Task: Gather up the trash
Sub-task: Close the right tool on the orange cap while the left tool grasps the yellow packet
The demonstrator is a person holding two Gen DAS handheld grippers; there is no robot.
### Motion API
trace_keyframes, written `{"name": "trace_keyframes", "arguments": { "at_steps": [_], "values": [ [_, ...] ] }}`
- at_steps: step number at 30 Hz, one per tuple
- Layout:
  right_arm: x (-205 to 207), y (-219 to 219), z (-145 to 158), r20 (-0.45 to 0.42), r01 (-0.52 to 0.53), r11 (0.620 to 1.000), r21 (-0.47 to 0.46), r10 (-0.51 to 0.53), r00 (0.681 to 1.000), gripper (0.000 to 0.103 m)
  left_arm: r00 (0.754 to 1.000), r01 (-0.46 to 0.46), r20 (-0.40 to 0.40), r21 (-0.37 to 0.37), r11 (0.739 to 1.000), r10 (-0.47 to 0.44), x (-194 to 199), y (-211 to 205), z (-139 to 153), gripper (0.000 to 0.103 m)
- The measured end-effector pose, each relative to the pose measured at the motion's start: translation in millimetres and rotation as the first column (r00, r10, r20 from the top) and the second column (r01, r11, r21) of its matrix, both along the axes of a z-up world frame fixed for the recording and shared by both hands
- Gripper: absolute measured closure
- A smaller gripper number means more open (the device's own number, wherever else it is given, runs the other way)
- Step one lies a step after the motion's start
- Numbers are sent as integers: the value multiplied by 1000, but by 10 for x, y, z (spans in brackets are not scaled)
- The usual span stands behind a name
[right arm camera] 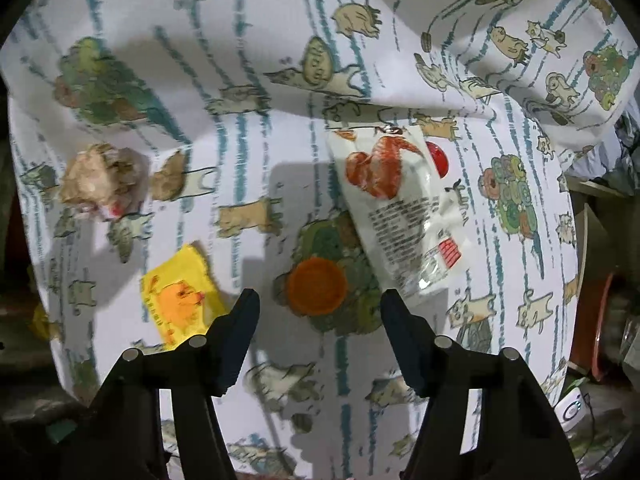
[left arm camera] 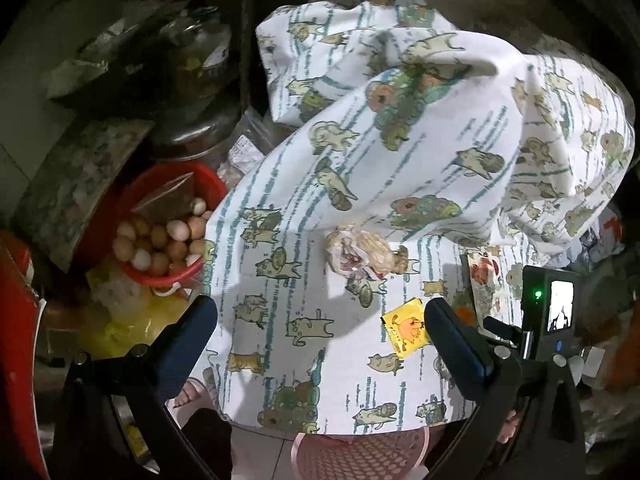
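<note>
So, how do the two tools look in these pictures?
Both are alike. The left tool and the right tool each have two black angular arms with round silver pins and dark blue flat pads at the fingertips. In the left view, the right tool's black camera shows a green light and a small lit screen.

surface: cat-print cloth [right arm camera: 248,128] | on it: crumpled tissue [right arm camera: 100,180], yellow wrapper [right arm camera: 180,296], orange cap [right arm camera: 316,286], white packet [right arm camera: 400,216]
</note>
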State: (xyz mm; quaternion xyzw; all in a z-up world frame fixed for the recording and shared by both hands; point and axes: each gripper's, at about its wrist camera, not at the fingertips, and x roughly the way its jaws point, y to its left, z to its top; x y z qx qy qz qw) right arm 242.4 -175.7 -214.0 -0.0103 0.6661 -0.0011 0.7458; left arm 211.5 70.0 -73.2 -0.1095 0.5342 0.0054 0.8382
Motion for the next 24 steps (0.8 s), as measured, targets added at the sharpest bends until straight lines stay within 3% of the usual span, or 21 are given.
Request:
{"name": "trace_keyframes", "arguments": {
  "at_steps": [2,7,13,19,21,24],
  "values": [
    [32,-33,-38,1,15,1000,0,-15,1000,46,1000,-9,-22,-53,999,7,22,51,-44,0],
    [93,-95,-86,-23,9,999,36,-8,1000,71,998,-44,-49,-64,997,41,66,85,-123,0],
    [-39,-190,212,24,-17,997,71,16,1000,71,998,-34,-50,-66,997,31,76,-17,-130,0],
    [-418,-296,656,68,9,986,168,-21,997,71,998,-7,-56,-38,999,5,111,-200,-170,0],
    [-527,-289,808,102,16,986,164,-33,994,71,997,3,-71,-69,998,-8,120,-265,-203,0],
    [-722,-265,897,115,24,983,182,-45,992,71,990,-3,-136,-185,983,-23,130,-356,-358,0]
  ]
}}
